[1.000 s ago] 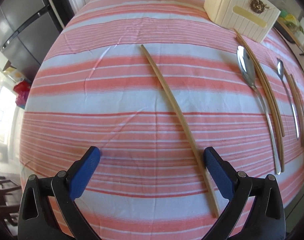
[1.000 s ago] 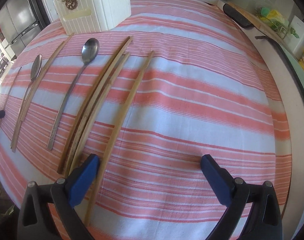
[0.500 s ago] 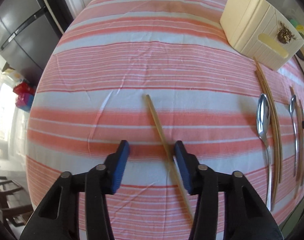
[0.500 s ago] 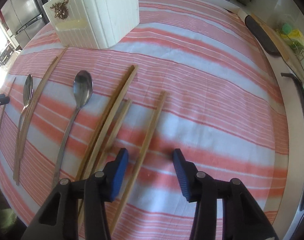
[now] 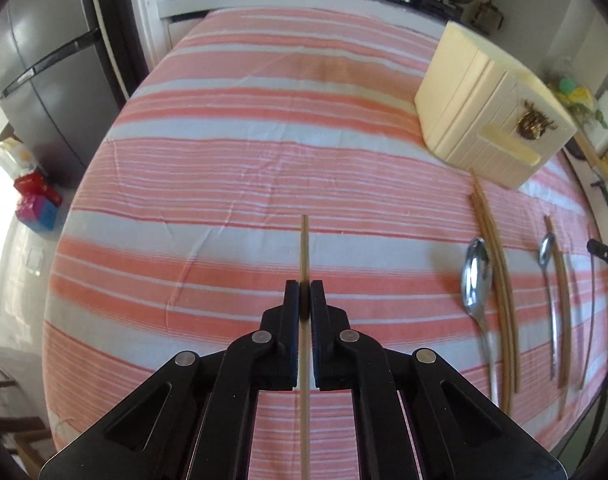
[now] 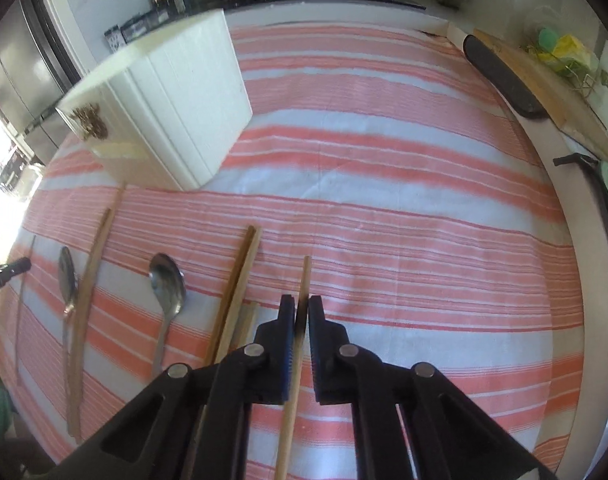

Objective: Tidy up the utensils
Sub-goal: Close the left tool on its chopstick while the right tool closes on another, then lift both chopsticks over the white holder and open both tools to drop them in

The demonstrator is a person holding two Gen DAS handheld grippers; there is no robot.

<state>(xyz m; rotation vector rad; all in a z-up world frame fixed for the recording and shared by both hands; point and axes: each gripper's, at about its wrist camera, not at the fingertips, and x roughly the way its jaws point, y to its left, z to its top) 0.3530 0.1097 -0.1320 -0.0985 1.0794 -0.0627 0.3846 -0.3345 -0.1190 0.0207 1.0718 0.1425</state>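
**Two chopsticks gripped, the rest not yet sorted**

On the left wrist view, the left hand-held gripper (image 5: 304, 294) is clenched on a wooden chopstick (image 5: 304, 248) above the striped counter (image 5: 231, 168). Spoons (image 5: 476, 276) and other sticks lie loose near the cream holder (image 5: 492, 128).

On the right wrist view, the right hand-held gripper (image 6: 299, 312) clamps another chopstick (image 6: 305, 280). Most of the sorting looks undone. No writing is readable.
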